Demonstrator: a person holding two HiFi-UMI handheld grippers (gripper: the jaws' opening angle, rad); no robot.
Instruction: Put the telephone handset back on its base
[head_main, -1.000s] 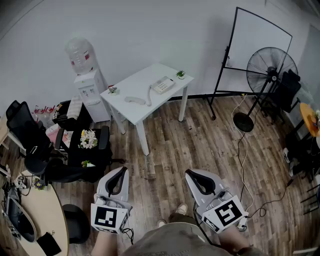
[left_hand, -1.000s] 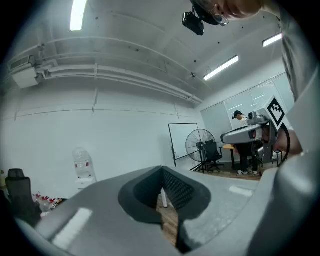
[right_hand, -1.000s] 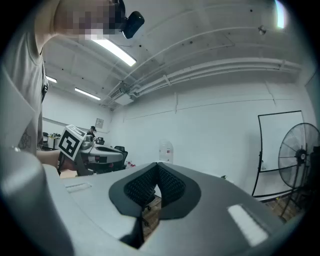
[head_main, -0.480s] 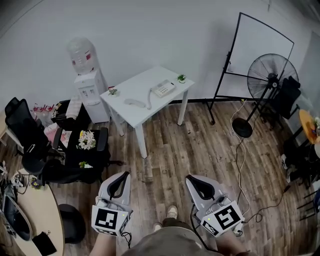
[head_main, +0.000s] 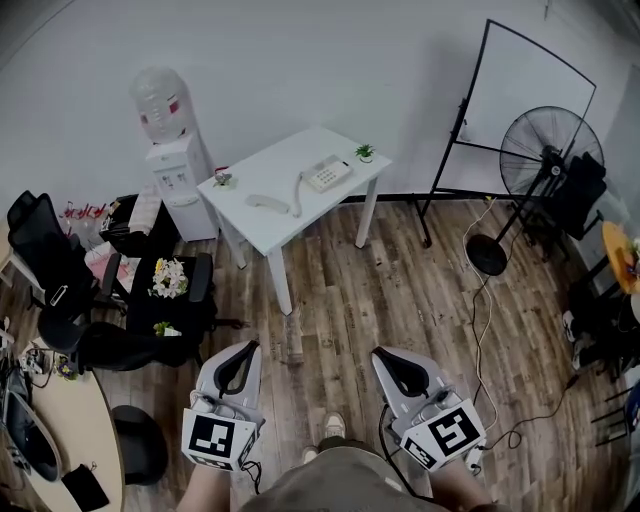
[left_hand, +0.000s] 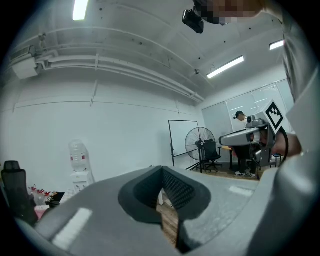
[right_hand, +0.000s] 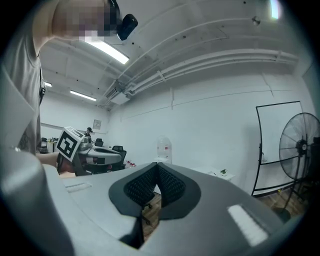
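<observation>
Not much has changed in the last second: the head view has drifted a little and the shoe below has shifted, so I'd call this the walk-in, barely begun. The left gripper (head_main: 243, 348) and right gripper (head_main: 386, 354) are carried low over the wooden floor (head_main: 400, 290), a shade lower than a second ago. Both are clenched on nothing, pads together. The handset (head_main: 268, 202) lies off its cradle on the white counter (head_main: 262, 160), well apart from both grippers. Its cord (head_main: 297, 190) runs to the base (head_main: 326, 172), which sits near it on the same top. Nothing on that counter has stirred. For the task, that means the reach and the pick-up are all yet to come.
</observation>
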